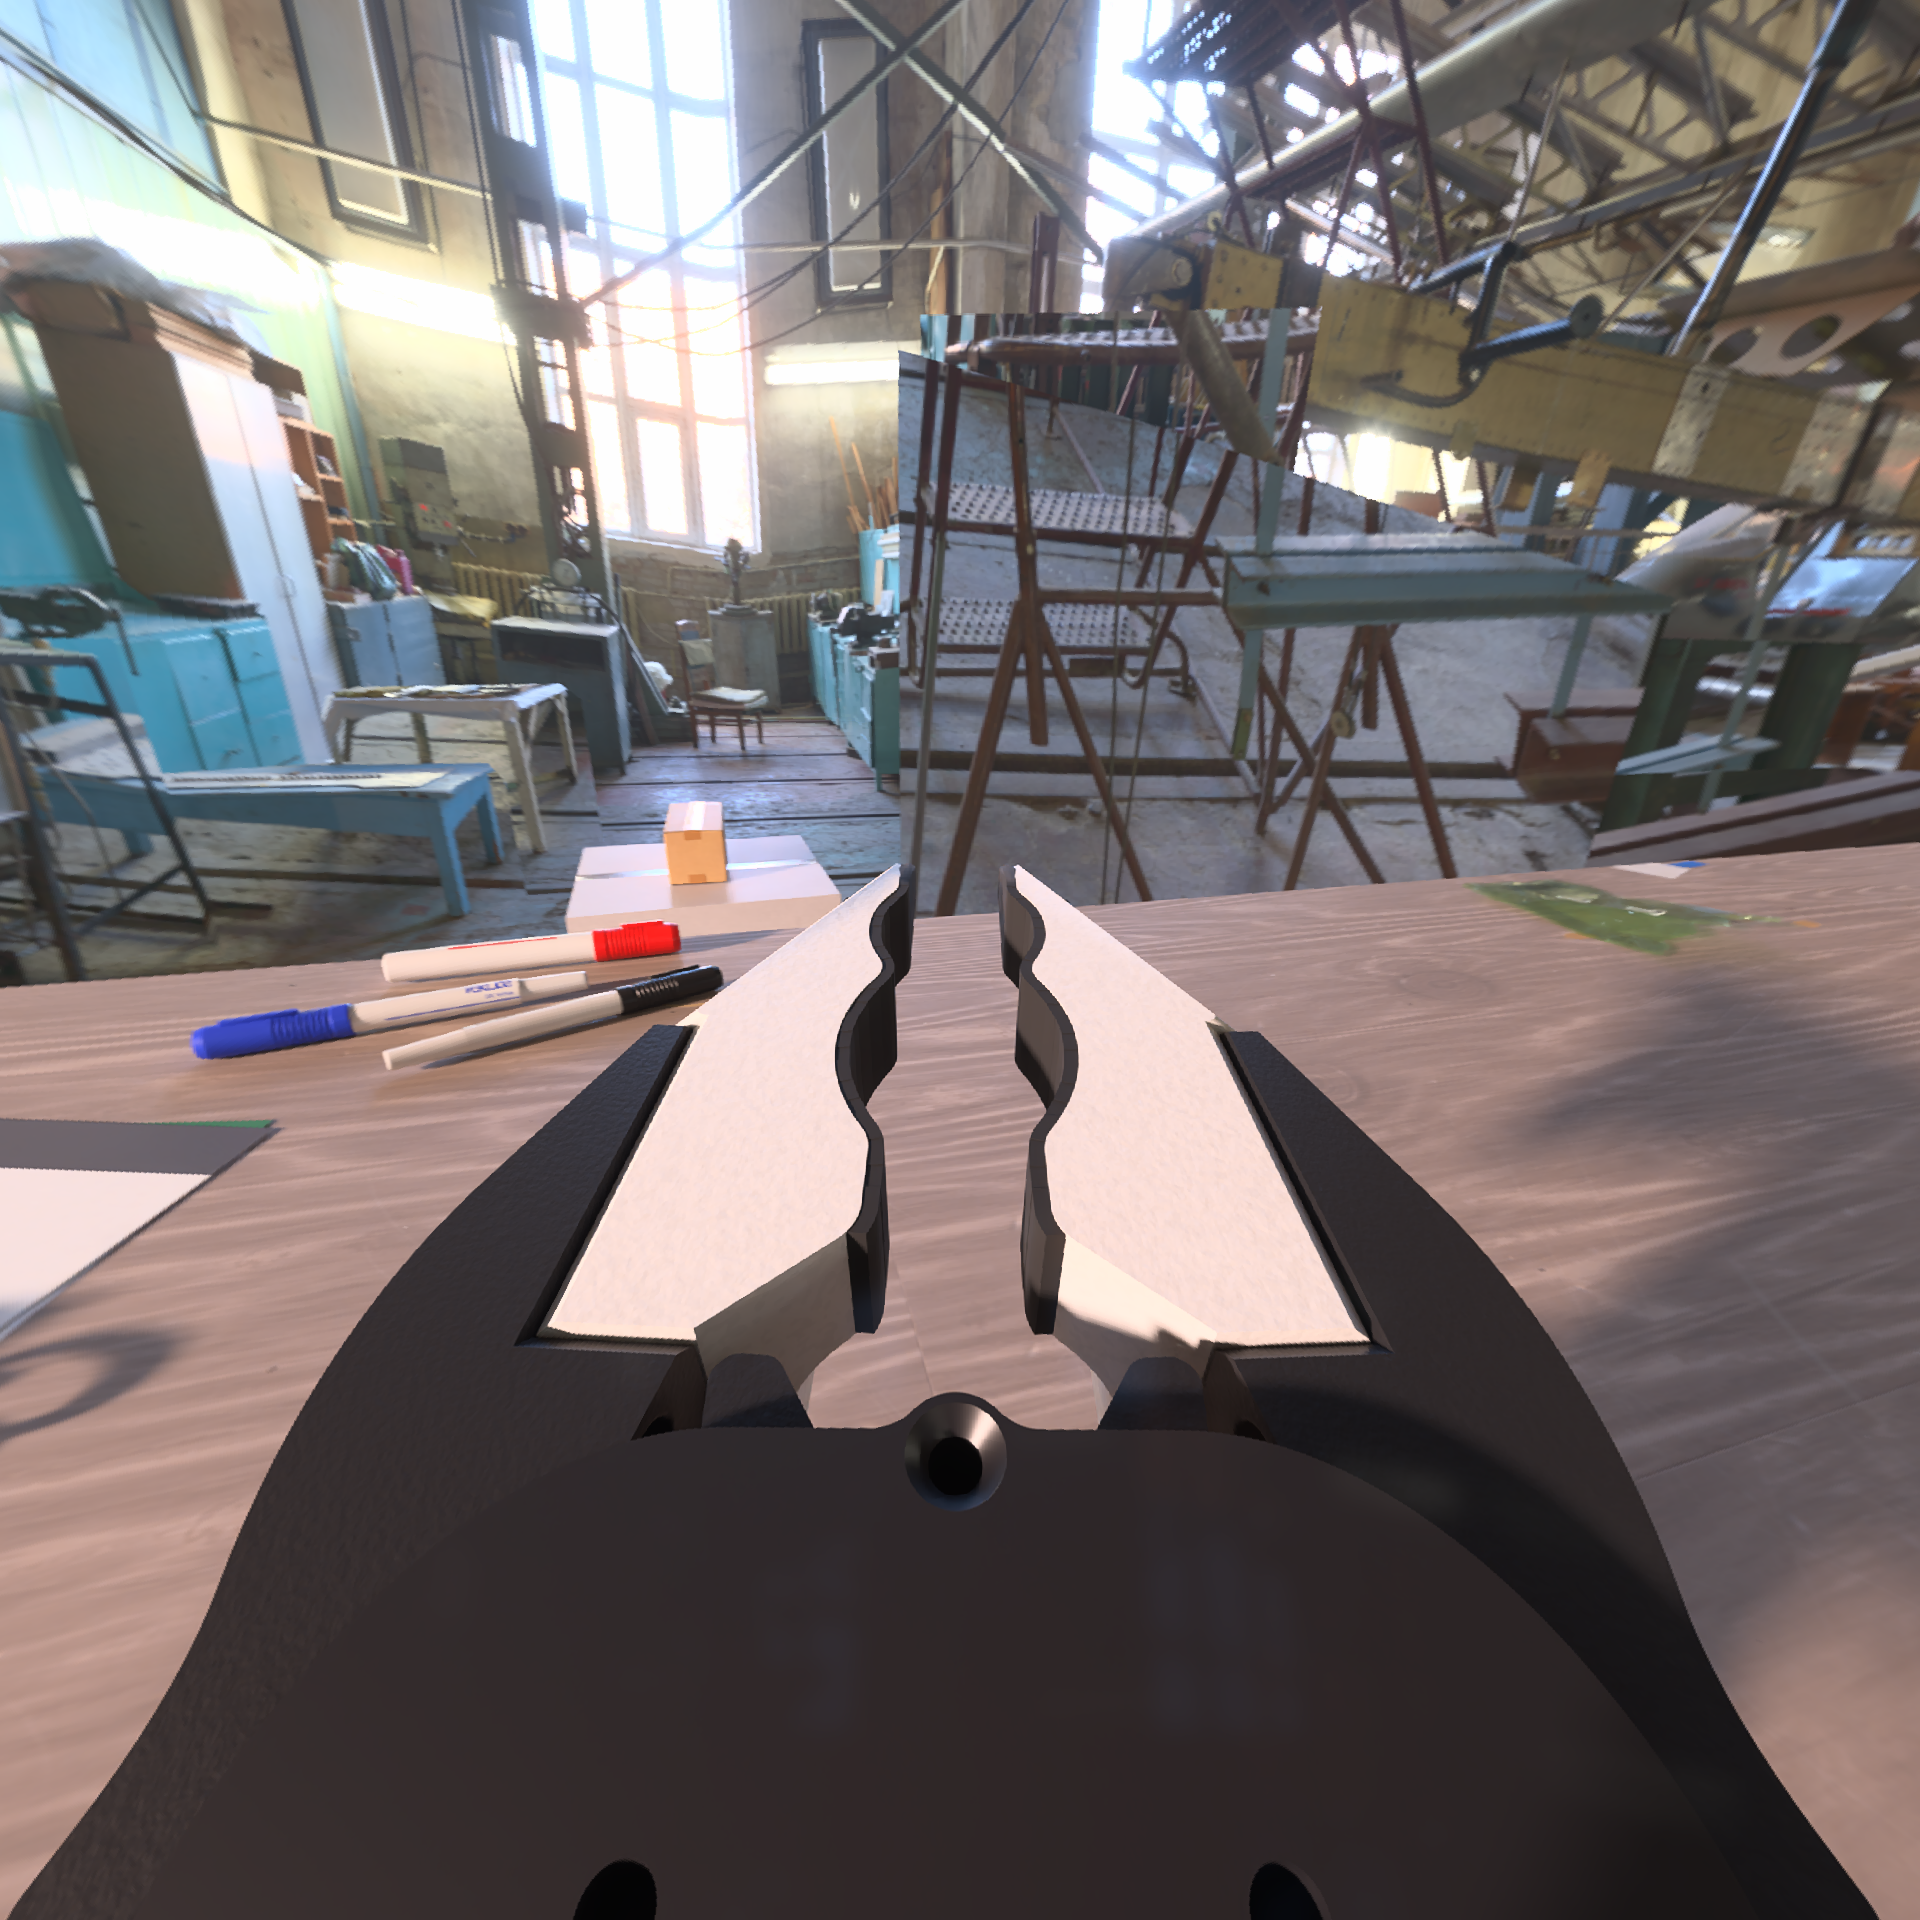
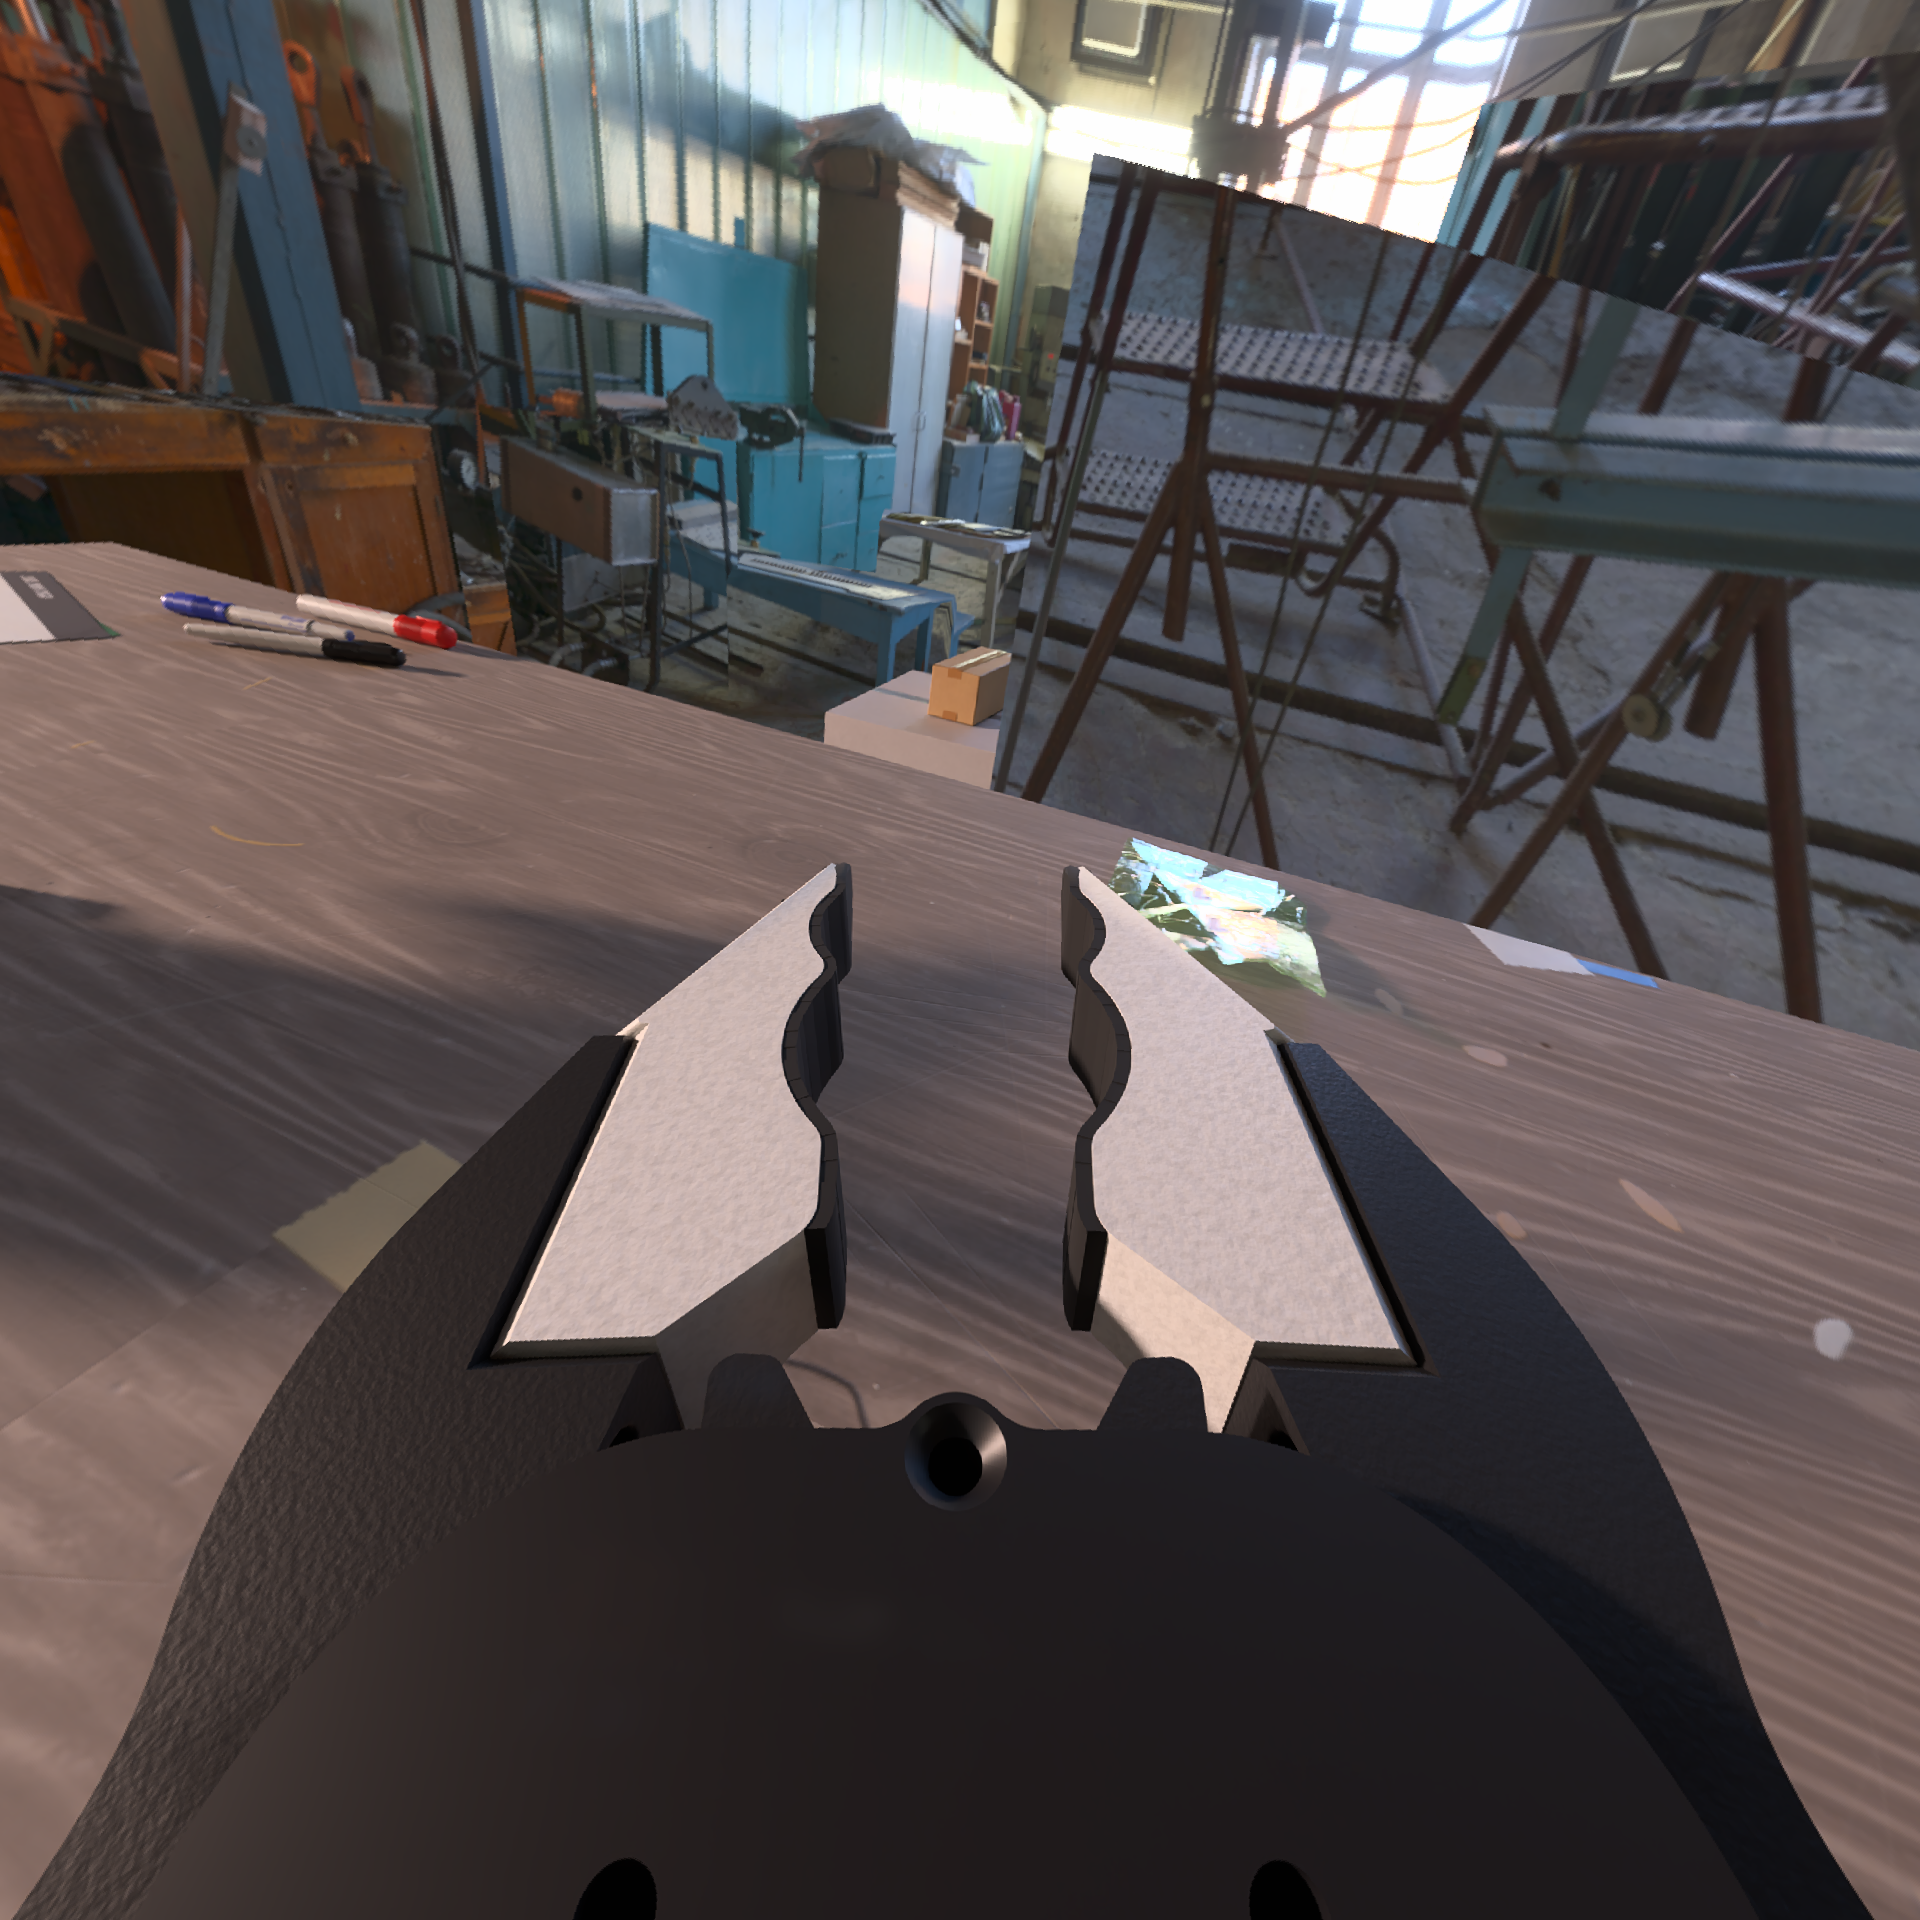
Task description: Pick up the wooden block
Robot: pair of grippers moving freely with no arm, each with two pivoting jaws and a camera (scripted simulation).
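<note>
Small tan wooden block [image 1: 694,842] resting on a white slab [image 1: 623,883] beyond the far edge of the grey wood-grain surface [image 1: 1455,1143], left of centre. Likely light, rigid, smooth-faced; best pinched across opposite flat sides. Left gripper [image 1: 956,883] and right gripper [image 2: 956,883] fingers spread, holding nothing. Block's base and far face hidden.

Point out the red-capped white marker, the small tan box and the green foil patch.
red-capped white marker [image 1: 530,952]: left wrist view, barrel.
small tan box [image 1: 695,855]: left wrist view, front face.
green foil patch [image 2: 1221,914]: right wrist view, centre.
</note>
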